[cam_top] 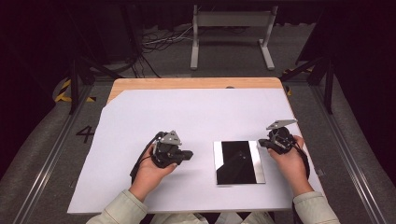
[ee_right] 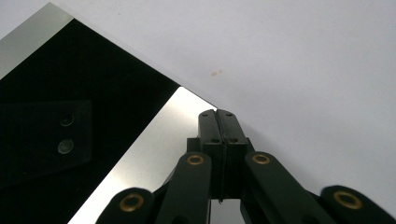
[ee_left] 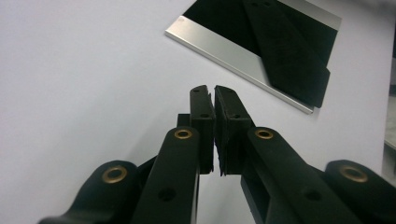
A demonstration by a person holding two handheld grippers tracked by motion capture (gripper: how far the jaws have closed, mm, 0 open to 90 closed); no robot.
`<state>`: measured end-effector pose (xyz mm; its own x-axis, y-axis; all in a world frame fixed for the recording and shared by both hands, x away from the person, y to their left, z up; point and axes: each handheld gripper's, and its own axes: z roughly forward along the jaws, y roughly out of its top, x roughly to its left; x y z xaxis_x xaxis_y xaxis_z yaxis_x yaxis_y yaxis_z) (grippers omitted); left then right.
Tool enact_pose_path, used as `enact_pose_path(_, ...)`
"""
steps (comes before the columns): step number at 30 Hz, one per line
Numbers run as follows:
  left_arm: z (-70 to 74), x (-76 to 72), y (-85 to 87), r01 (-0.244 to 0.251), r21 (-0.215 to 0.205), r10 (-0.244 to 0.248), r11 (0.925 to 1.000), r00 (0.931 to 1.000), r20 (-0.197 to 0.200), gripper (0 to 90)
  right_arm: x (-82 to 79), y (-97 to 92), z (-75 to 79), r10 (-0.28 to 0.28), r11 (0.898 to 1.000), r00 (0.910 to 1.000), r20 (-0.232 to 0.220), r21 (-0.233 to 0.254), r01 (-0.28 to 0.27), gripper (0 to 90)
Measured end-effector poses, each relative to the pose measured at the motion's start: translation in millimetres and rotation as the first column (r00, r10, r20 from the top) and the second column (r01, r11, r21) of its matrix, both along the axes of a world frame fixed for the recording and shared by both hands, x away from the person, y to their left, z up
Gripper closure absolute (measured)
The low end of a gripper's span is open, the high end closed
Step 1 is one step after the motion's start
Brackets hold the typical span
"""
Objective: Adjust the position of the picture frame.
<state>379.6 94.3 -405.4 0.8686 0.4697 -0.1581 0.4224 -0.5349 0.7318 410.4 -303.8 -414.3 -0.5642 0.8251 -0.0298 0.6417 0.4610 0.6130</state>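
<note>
A flat square plate [cam_top: 239, 162] with a glossy black middle and silver strips along two sides lies on the white sheet, right of centre. My left gripper [cam_top: 189, 154] hovers to its left, pointing at it. In the left gripper view this gripper [ee_left: 213, 88] has its jaws all but together, with a hairline slit and nothing between them, and the plate [ee_left: 243, 57] lies ahead. My right gripper [cam_top: 260, 143] sits at the plate's far right corner. In the right gripper view it [ee_right: 217, 112] is shut and empty, its tips over the edge of the silver strip [ee_right: 154, 140].
The white sheet [cam_top: 187, 112] covers most of a wooden table [cam_top: 187, 83]. A white metal stand [cam_top: 231, 32] and loose cables [cam_top: 159, 39] are on the floor beyond the table. Dark tripod legs [cam_top: 327, 79] stand at both far corners.
</note>
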Motion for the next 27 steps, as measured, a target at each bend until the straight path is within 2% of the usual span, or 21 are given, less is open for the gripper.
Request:
enact_pose_path(3, 0.5, 2.2, 5.6, -0.016, -0.007, 0.016, 0.9998, 0.9999, -0.001, 85.3, 6.4, 1.9, -3.1, -0.021, 1.000, 0.9997, -0.016, 0.014, 0.021, 90.0)
enact_pose_path(7, 0.8, 2.4, 8.9, -0.030, -0.013, 0.030, 0.9995, 0.9995, -0.006, 84.2, 12.8, 3.4, -6.9, -0.041, 0.999, 0.9988, -0.027, 0.007, 0.041, 90.0)
enact_pose_path(13, 0.8, 2.6, 10.6, -0.028, -0.008, 0.028, 0.9996, 0.9996, -0.002, 82.4, 17.6, 3.1, -10.2, -0.056, 0.998, 0.9976, -0.040, 0.024, 0.057, 90.0)
enact_pose_path(18, 1.4, 2.8, 13.4, -0.039, -0.014, 0.039, 0.9992, 0.9992, -0.006, 81.6, 20.0, 7.1, -9.8, -0.050, 0.999, 0.9982, -0.035, 0.010, 0.050, 90.0)
enact_pose_path(27, 1.5, 3.3, 15.6, -0.046, -0.020, 0.046, 0.9987, 0.9989, -0.012, 81.2, 26.0, 13.8, -11.2, -0.048, 0.998, 0.9982, -0.037, 0.028, 0.049, 90.0)
